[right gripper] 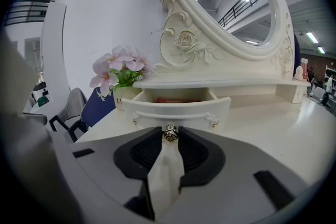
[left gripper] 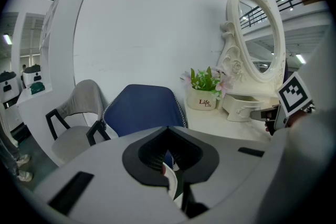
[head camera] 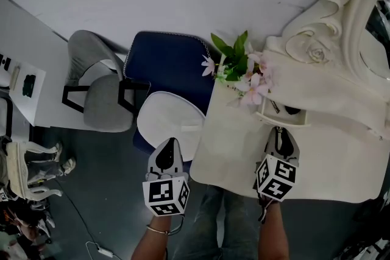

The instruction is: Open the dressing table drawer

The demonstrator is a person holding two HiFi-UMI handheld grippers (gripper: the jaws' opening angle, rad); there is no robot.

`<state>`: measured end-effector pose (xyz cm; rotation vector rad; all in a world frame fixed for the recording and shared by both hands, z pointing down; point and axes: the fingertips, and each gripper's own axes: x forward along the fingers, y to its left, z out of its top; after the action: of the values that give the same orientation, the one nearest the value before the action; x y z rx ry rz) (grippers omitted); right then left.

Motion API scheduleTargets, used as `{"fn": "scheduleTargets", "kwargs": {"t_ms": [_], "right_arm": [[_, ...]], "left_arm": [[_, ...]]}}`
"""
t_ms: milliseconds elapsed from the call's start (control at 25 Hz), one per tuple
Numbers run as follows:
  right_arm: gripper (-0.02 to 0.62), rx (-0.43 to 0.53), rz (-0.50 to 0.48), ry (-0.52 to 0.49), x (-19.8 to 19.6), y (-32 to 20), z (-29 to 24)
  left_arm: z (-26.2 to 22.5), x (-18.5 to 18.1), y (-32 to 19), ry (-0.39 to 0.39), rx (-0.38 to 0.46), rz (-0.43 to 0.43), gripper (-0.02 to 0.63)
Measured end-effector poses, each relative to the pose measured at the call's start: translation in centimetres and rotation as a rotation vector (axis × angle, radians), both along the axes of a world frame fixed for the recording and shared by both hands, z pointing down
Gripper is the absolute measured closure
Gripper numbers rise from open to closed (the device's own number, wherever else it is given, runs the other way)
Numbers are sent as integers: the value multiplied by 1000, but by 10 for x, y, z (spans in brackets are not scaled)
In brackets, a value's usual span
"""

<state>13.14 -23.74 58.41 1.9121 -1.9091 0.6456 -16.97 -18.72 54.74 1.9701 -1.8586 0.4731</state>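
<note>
Right tool [right gripper: 169, 137] clamped on drawer knob [right gripper: 169, 132]; drawer [right gripper: 178, 108] part-open ahead. Pull straight back, level. Left tool [left gripper: 168, 128] closed, empty.

We see the cream drawer [right gripper: 176, 105] at frame centre, pulled open, its curved front level, its small metal knob [right gripper: 169, 134] just below.

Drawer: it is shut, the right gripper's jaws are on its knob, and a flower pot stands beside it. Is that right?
No. The drawer is pulled open, not shut; the right gripper view looks into it. The rest holds: the right gripper has its jaws on the knob, and the flower pot stands beside the drawer.
</note>
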Motion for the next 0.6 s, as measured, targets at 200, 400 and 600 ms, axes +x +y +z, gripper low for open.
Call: {"fn": "scheduleTargets", "kwargs": {"t_ms": [200, 400, 600], "right_arm": [[491, -1, -4, -1, -1, 4, 0], [491, 0, -6, 0, -2, 8, -1], [491, -1, -2, -6, -3, 12, 0]], "left_arm": [[2, 3, 3, 0, -5, 4, 600], [1, 4, 4, 3, -3, 11, 600], [2, 6, 4, 3, -2, 16, 599]]}}
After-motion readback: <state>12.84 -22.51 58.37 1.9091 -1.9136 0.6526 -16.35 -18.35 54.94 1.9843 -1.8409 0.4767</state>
